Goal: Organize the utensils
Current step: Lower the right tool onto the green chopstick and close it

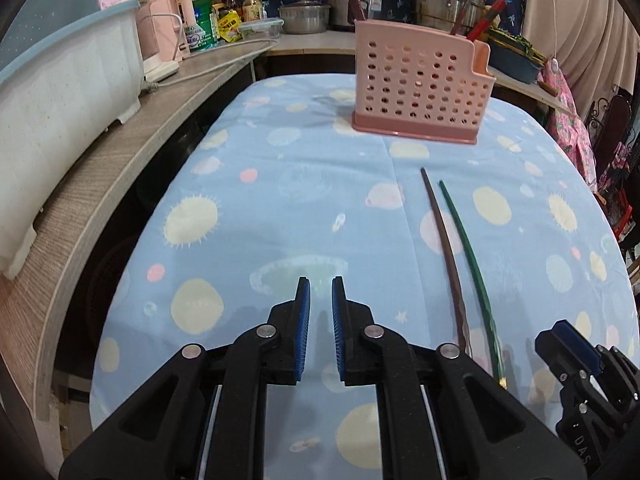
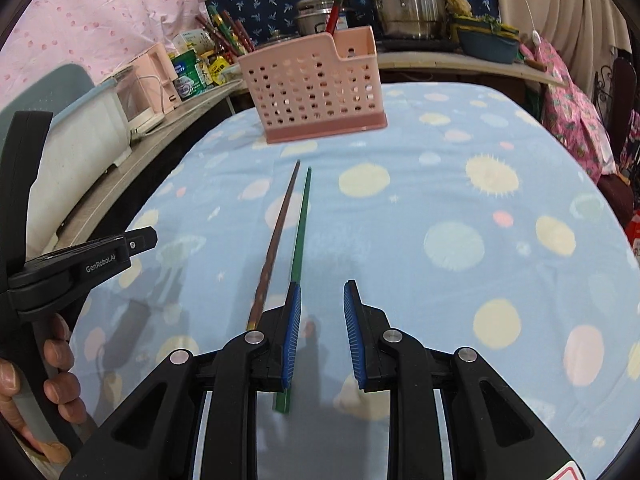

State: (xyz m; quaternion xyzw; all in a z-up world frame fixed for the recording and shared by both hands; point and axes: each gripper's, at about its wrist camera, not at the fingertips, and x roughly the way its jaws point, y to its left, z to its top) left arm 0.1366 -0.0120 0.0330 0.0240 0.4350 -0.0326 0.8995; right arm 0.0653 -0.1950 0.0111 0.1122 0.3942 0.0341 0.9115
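Fingers of the left gripper (image 1: 320, 292) are seen drawn nearly together above the spotted cloth (image 1: 280, 208), a narrow slit left between the blue pads and nothing held in it. Fingers of the right gripper (image 2: 321, 296) are parted a little wider and are likewise empty. Two chopsticks, one brown (image 2: 276, 240) and one green (image 2: 301, 232), are laid side by side on the cloth, close but apart, their thin tips pointed toward the pink holder (image 2: 316, 88) at the far end. In the right wrist view the green chopstick is passed under the left-hand pad (image 2: 291, 332) and its butt is shown below it; whether pad and stick are touching cannot be told. The brown stick's butt is hidden behind that same finger. In the left wrist view both chopsticks are placed well to the right of the left gripper, and the right gripper is seen just beyond their butts at the frame's edge. More chopsticks (image 2: 335, 6) are stood upright in the holder, their lower parts hidden by its wall. A hand (image 2: 48, 376) is caught on the left gripper's handle, partly cut off by the frame. Pots and bottles behind are blurred.
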